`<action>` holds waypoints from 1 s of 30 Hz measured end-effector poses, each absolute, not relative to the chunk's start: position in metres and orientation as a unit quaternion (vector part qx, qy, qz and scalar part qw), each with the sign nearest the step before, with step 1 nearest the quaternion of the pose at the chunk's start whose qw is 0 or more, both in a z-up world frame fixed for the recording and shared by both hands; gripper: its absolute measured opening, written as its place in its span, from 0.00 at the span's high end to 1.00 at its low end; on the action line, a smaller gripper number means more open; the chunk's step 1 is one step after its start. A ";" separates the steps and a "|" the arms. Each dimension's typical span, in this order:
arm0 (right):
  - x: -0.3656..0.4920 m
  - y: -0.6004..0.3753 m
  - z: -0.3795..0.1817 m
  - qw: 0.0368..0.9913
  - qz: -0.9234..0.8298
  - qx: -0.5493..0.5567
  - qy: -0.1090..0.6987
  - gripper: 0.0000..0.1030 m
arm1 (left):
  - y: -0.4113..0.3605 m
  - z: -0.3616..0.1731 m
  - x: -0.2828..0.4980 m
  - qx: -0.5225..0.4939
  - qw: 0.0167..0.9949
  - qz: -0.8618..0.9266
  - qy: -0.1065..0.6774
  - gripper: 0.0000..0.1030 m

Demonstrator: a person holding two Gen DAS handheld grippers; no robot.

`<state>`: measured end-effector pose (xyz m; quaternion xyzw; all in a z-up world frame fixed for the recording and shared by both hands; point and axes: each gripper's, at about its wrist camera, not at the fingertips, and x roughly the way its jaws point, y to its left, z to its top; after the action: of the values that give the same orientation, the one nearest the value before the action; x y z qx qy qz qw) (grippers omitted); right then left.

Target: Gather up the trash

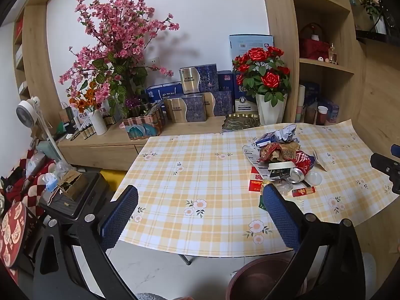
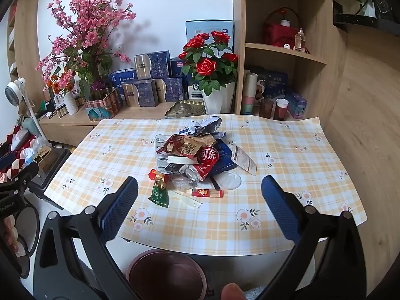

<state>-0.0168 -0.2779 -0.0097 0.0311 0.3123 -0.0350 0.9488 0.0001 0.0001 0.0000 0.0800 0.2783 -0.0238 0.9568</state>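
Both grippers, left gripper [image 1: 200,210] and right gripper [image 2: 199,206], are wide apart and grasp nothing. Far past the right gripper's fingers sits the trash pile [image 2: 196,155] on the table [image 2: 287,147]. Near, below the table edge, stands a bin [image 2: 167,272].

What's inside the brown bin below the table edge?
The bin looks empty where its dark inside shows; the near part of its bottom is hidden behind the right gripper.

Home living or dining room. Table with flowered plaid cloth [image 2: 287,135], wood sideboard [image 1: 105,142] at 11 o'clock with fake blossom branches [image 1: 120,37], potted red roses [image 2: 210,60] at 12, stacked gift boxes [image 2: 150,85], wall shelves [image 2: 285,50] at 1, small fan [image 1: 27,110] at 9.
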 end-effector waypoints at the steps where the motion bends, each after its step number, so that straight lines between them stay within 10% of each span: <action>1: -0.017 -0.278 -0.009 0.949 -0.036 0.031 0.312 0.05 | 0.000 0.000 0.000 0.080 0.957 -0.024 0.278 0.05; 30: -0.022 -0.278 -0.008 0.948 -0.037 0.028 0.314 0.05 | -0.010 0.001 -0.004 0.079 0.958 -0.033 0.275 0.05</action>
<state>-0.0216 -0.2782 -0.0079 0.0283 0.3138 -0.0371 0.9483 -0.0042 -0.0100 0.0009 0.0786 0.2754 -0.0326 0.9576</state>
